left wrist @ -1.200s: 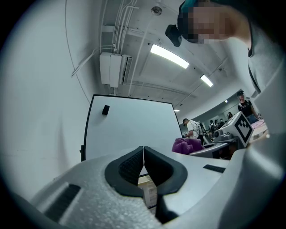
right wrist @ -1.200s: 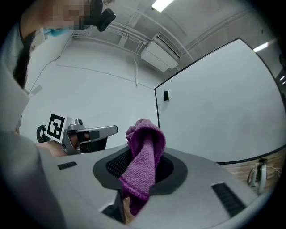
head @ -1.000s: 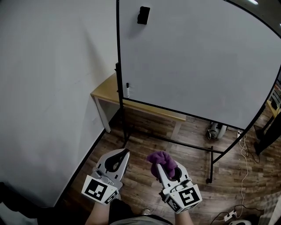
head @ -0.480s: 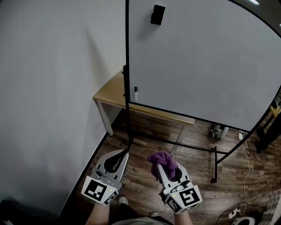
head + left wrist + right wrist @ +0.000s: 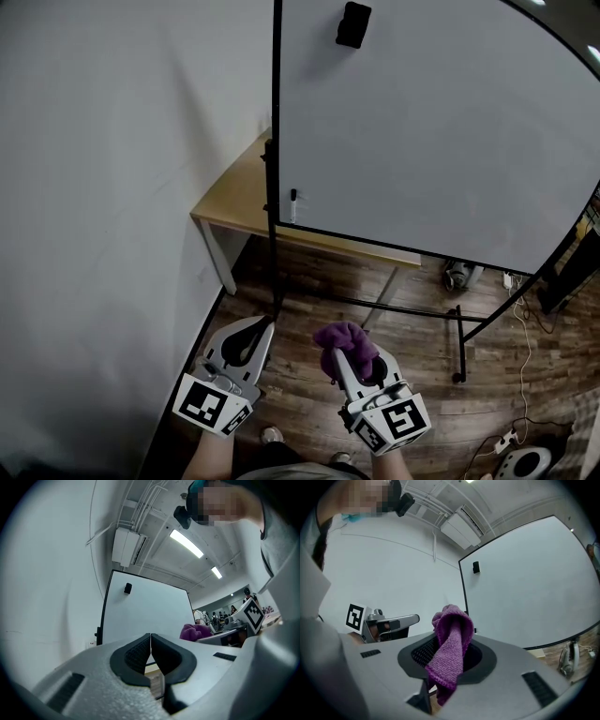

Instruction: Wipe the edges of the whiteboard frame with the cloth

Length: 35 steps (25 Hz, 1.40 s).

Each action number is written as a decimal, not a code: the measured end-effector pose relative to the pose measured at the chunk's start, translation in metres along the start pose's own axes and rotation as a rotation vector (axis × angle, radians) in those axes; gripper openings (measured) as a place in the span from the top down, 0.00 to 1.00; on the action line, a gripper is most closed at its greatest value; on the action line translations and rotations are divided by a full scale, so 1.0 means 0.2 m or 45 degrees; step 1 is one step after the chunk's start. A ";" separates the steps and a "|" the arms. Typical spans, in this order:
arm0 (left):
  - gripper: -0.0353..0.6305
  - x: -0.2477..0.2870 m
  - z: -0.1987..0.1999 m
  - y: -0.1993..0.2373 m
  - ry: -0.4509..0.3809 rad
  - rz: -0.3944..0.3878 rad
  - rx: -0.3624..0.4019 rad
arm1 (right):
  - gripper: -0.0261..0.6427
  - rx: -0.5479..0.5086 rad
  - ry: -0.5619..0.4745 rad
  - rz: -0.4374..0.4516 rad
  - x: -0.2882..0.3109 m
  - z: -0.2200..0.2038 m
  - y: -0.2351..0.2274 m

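A large whiteboard (image 5: pixel 441 141) on a black wheeled stand fills the upper right of the head view; its black frame's left edge (image 5: pixel 277 112) runs straight down. A black eraser (image 5: pixel 353 24) sticks near the top. My right gripper (image 5: pixel 339 340) is shut on a purple cloth (image 5: pixel 345 337), also seen bunched between the jaws in the right gripper view, cloth (image 5: pixel 450 646). My left gripper (image 5: pixel 253 336) is shut and holds nothing, its jaws closed tip to tip (image 5: pixel 150 637). Both grippers hang low, well short of the board.
A wooden desk (image 5: pixel 239 202) stands behind the board against the white wall (image 5: pixel 103 187). The stand's lower bar (image 5: pixel 394 309) and foot (image 5: pixel 459 361) cross the wooden floor. A small marker (image 5: pixel 292 202) sits at the frame's lower left. Cables and a power strip (image 5: pixel 506 441) lie at right.
The view has shifted: the board's left edge and eraser moved rightward and up in the picture, the board nearer. Both grippers keep their places, the cloth still held.
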<state>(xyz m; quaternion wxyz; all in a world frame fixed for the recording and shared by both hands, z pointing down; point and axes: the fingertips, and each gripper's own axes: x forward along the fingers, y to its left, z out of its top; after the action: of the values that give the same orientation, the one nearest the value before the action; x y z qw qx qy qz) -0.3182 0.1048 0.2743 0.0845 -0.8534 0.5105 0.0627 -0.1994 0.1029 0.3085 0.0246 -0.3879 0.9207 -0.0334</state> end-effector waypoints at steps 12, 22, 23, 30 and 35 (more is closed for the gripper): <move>0.92 0.03 -0.05 0.27 -0.003 -0.092 -0.007 | 0.83 0.018 -0.019 -0.089 0.25 -0.03 0.07; 0.92 0.02 -0.07 0.41 -0.001 -0.140 -0.026 | 0.83 0.020 -0.015 -0.144 0.35 -0.06 0.13; 0.92 0.02 -0.08 0.41 -0.001 -0.144 -0.031 | 0.83 0.023 -0.012 -0.152 0.35 -0.06 0.13; 0.92 0.06 -0.12 0.45 -0.007 -0.143 -0.067 | 0.83 0.025 0.020 -0.174 0.38 -0.09 0.09; 0.92 0.08 -0.16 0.50 0.006 -0.118 -0.074 | 0.83 0.032 0.027 -0.155 0.45 -0.10 0.06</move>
<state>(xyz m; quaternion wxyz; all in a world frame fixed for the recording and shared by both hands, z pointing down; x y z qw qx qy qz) -0.3988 0.0374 0.2935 0.0613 -0.8784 0.4686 0.0715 -0.2722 0.0479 0.3256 0.0178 -0.4425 0.8952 -0.0503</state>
